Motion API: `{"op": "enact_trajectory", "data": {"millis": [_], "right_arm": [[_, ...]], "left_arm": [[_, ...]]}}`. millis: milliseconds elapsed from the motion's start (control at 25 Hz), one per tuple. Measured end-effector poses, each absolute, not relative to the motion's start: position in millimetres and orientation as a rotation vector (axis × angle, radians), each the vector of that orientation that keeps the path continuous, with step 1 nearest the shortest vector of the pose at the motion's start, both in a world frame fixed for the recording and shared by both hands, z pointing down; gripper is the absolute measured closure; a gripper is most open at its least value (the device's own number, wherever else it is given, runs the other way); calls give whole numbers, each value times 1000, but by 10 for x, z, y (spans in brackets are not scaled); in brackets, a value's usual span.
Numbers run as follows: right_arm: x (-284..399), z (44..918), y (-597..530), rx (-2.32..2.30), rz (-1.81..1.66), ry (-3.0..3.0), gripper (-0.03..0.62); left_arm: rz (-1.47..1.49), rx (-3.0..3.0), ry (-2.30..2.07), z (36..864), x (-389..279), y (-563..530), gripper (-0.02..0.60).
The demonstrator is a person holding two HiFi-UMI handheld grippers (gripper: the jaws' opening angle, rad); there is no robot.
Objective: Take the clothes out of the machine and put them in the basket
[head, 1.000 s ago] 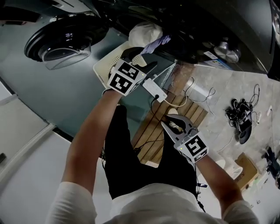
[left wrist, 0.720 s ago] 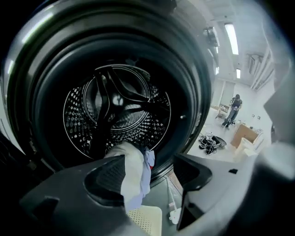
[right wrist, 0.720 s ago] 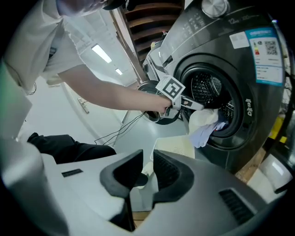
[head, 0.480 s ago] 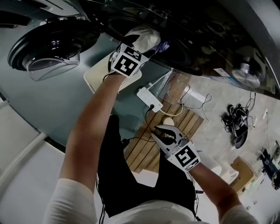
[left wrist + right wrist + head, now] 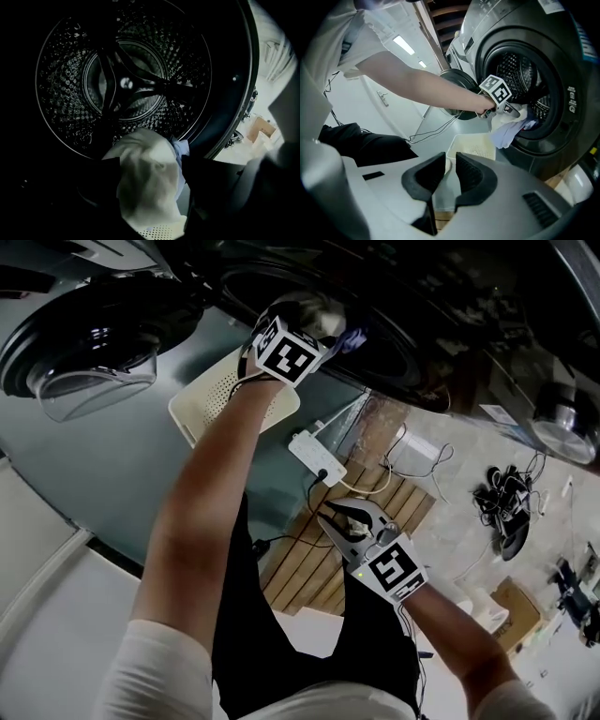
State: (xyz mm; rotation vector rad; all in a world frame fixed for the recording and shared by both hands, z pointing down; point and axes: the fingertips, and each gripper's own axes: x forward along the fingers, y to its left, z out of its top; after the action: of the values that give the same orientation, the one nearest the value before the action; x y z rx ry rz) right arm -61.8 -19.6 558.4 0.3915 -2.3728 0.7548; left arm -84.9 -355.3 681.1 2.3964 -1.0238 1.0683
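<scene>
Up to the mouth of the machine (image 5: 562, 70) has gone the left gripper (image 5: 150, 164), its jaws just spreading wide, with the white cloth (image 5: 145, 197) between them but not pinched. That cloth and a lilac piece (image 5: 180, 147) lie heaped at the drum's six o'clock lip. The basket (image 5: 471, 145) below shows nothing inside, so I'd say the job is barely begun. The right gripper (image 5: 449, 176) hangs narrowly parted and holds nothing.

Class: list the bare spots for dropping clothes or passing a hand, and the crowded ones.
Free: the basket, visible floor bare, beneath the door opening; the drum behind the white cloth. Crowded: the drum mouth, where the left gripper, jaws just opened, straddles that cloth.
</scene>
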Motion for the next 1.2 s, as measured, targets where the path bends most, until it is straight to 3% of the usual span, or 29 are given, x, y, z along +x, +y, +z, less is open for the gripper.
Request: {"op": "enact_trajectory", "data": {"millis": [360,840,1200], "right_arm": [[-812,5743,-589,393,719,-2380,543],[-680,5870,-291,339,792,-2350,543],[-595,5816,-367,345,785,-2369,543]], "left_arm": [[1244,2375,-968,7143,-803,-3594,181],[1461,2229,-966,7473,-755,-3656,190],[1526,2220,-949,7501,-650,-3573,416]]}}
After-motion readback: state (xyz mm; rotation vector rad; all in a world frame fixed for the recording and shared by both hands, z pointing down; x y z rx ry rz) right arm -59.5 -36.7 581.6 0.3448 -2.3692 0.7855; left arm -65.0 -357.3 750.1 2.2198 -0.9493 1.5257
